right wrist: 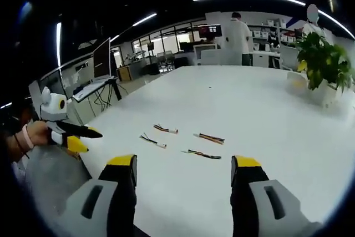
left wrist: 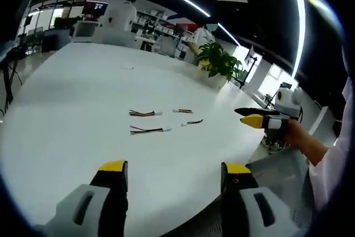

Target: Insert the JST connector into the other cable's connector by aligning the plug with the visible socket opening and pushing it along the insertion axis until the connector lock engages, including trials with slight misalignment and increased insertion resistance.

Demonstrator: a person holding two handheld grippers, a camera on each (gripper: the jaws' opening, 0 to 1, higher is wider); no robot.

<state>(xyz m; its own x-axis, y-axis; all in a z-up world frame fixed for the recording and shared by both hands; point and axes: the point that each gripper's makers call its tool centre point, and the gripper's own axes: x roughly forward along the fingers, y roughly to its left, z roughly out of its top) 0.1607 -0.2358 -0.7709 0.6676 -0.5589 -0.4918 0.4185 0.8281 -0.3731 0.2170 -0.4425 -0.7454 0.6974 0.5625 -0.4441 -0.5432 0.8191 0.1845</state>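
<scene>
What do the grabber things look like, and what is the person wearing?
Each gripper has two black jaws with yellow tips and grey side plates: the left gripper, the right gripper. Seen from the side, each carries a white rounded housing on top. The person wears a white sleeve and a wristband.

Cable connectors [left wrist: 166, 129] too small to tell — plug from socket unclear.

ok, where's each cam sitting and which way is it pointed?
Left gripper view: rides the left gripper, looking across the white table at four cables and a potted plant; the right gripper and the person's hand enter from the right.
Right gripper view: rides the right gripper, facing the same cables from the other side; the left gripper is held at the left.
Shared: table, cables, plant, both grippers open.
</scene>
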